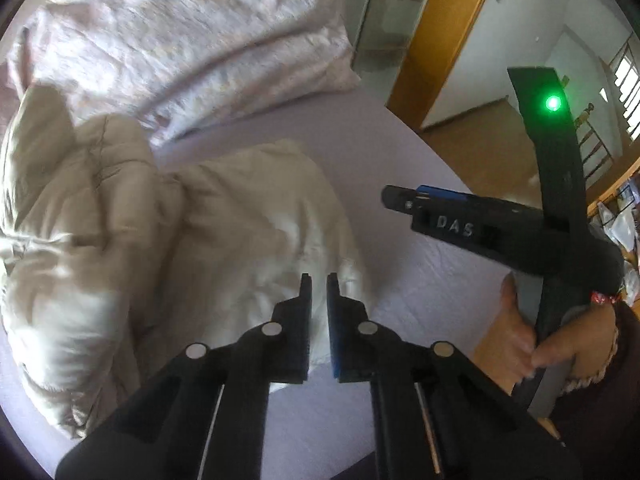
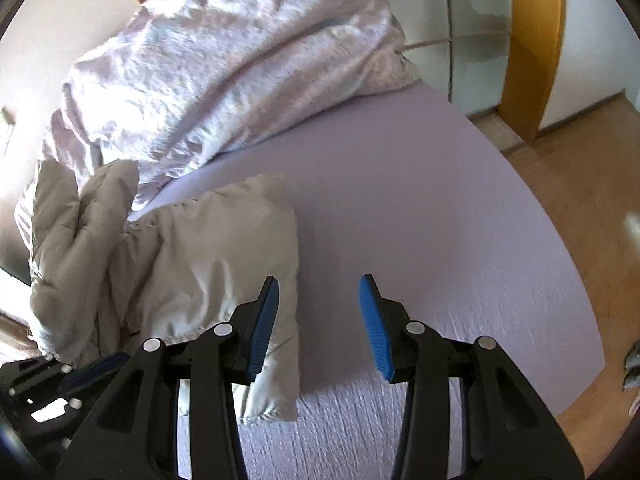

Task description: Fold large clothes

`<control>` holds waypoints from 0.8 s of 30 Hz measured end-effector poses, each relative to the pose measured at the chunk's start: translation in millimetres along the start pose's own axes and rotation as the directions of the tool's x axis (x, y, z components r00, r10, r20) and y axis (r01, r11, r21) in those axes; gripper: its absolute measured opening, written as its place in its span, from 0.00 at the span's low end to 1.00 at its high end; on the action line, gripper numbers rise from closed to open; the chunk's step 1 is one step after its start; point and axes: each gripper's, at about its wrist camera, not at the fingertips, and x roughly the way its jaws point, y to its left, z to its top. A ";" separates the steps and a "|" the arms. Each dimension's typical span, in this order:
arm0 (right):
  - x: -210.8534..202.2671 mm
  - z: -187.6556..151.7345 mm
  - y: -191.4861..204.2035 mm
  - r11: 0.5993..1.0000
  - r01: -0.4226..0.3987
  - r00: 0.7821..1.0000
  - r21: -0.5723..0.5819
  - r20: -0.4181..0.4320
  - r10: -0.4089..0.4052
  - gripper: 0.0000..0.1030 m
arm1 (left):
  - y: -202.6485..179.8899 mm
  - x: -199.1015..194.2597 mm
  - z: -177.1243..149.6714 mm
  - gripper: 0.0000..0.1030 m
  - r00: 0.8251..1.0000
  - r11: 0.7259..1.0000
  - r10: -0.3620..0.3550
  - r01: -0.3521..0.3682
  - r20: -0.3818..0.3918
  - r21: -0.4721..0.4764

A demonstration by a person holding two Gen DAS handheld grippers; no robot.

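Observation:
A beige padded jacket [image 1: 120, 220] lies crumpled on the lilac bed sheet [image 1: 400, 140]. My left gripper [image 1: 319, 284] hovers over the jacket's right edge, its jaws nearly together with no cloth caught between them. In the right wrist view the same jacket [image 2: 180, 260] fills the left half. My right gripper [image 2: 320, 292] is open above the sheet [image 2: 400, 200], its left finger over the jacket's edge and nothing between the blue pads. From the left wrist view the right gripper [image 1: 394, 196] shows side-on, held by a hand [image 1: 520, 340].
A crumpled pale pink duvet [image 1: 180, 40] [image 2: 220, 60] is heaped at the far side of the bed. The bed's curved edge drops to a wooden floor [image 2: 580, 200] on the right. A wooden door frame [image 1: 440, 32] and a wardrobe front [image 2: 472, 32] stand beyond.

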 end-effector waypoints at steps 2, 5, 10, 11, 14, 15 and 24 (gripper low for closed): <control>-2.1 3.5 9.9 0.999 -0.028 1.000 -0.023 0.004 0.028 0.43 | 17.2 -19.1 2.3 0.17 0.998 0.999 0.044 -0.043 0.036 -0.013; -3.8 6.7 30.1 0.995 -0.061 0.998 -0.078 0.006 0.061 0.43 | 47.1 -33.3 5.5 0.27 0.992 0.991 0.118 -0.115 0.042 -0.064; 14.3 8.9 71.4 0.984 -0.108 0.994 -0.139 -0.020 0.107 0.43 | 98.4 -48.7 -4.6 0.46 0.977 0.960 0.212 -0.205 0.017 -0.188; 18.2 7.8 78.9 0.982 -0.116 0.993 -0.150 -0.029 0.113 0.43 | 109.3 -50.5 -6.7 0.48 0.974 0.954 0.226 -0.219 0.013 -0.206; 28.8 3.3 99.1 0.975 -0.137 0.990 -0.175 -0.052 0.130 0.43 | 129.0 -53.7 -15.5 0.56 0.965 0.936 0.262 -0.254 -0.003 -0.245; 31.0 2.2 104.2 0.973 -0.141 0.989 -0.180 -0.057 0.133 0.43 | 137.4 -54.5 -18.3 0.57 0.961 0.926 0.277 -0.271 -0.011 -0.262; 50.7 -10.4 151.0 0.951 -0.184 0.981 -0.249 -0.112 0.160 0.43 | 198.6 -80.6 -68.5 0.65 0.923 0.837 0.373 -0.378 -0.092 -0.396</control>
